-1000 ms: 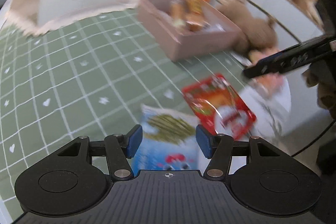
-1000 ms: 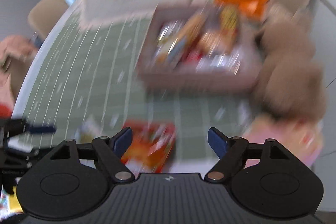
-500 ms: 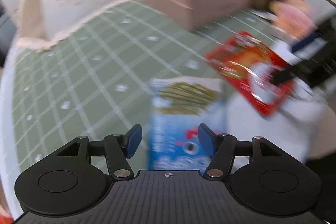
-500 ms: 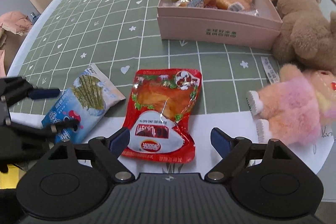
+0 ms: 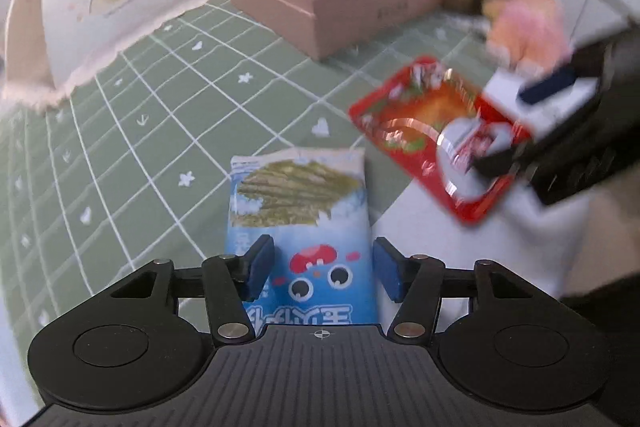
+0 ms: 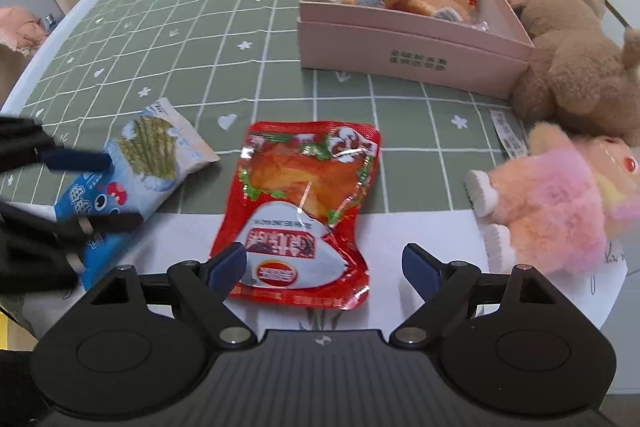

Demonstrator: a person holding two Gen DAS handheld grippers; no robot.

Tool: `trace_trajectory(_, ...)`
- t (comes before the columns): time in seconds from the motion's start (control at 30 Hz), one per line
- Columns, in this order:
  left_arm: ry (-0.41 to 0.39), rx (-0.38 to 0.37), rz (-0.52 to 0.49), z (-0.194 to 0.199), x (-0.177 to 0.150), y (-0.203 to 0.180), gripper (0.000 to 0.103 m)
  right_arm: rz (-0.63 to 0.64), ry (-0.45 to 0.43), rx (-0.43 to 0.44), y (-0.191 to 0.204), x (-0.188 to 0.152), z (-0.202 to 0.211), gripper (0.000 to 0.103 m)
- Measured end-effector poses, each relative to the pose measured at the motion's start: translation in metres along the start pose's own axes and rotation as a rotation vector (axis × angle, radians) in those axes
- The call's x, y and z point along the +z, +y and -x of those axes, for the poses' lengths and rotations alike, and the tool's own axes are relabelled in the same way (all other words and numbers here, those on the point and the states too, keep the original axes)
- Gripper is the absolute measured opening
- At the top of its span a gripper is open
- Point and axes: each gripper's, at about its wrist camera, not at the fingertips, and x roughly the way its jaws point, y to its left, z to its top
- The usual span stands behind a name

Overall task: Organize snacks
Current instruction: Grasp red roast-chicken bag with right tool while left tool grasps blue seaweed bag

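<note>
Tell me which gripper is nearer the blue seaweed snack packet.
Left. The left gripper straddles the blue seaweed snack packet, jaws open on either side. The right gripper sits beside it, over the red snack pouch.

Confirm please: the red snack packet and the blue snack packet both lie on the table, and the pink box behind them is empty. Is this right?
Not entirely. The pink box is not empty: the right wrist view shows several wrapped snacks inside. The red snack packet and blue snack packet do lie on the table.

Your right gripper (image 6: 324,265) hangs low in the frame, jaws apart, straddling the lower end of the red snack pouch (image 6: 304,207) on the table (image 6: 192,39). At left, the left gripper (image 6: 94,191) brackets the blue packet (image 6: 132,171). The pink box (image 6: 408,55) sits upper right.
</note>
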Motion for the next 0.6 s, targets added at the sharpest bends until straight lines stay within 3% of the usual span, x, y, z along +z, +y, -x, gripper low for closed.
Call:
trace_trajectory(0.07,0.001,0.065,-0.023,-0.002,0.002,0.0,0.064,-0.013,-0.006,-0.006,-0.003,-0.001,0.001,0.086)
trace_trajectory(0.23,0.02,0.134,0.073,-0.009,0.006,0.028,0.063,-0.05,-0.006,-0.012,-0.008,-0.003,-0.002,0.086)
trace_trajectory(0.3,0.022,0.115,0.09,-0.009,0.005,0.034,0.065,-0.061,0.0,-0.006,-0.008,-0.004,-0.004,0.086)
trace_trajectory(0.47,0.022,0.024,0.104,-0.01,0.006,0.036,0.088,-0.077,0.015,0.011,-0.009,-0.006,-0.01,0.089)
trace_trajectory(0.6,-0.014,-0.002,0.248,-0.008,0.007,0.057,0.083,-0.076,0.021,0.02,-0.009,-0.005,-0.012,0.092)
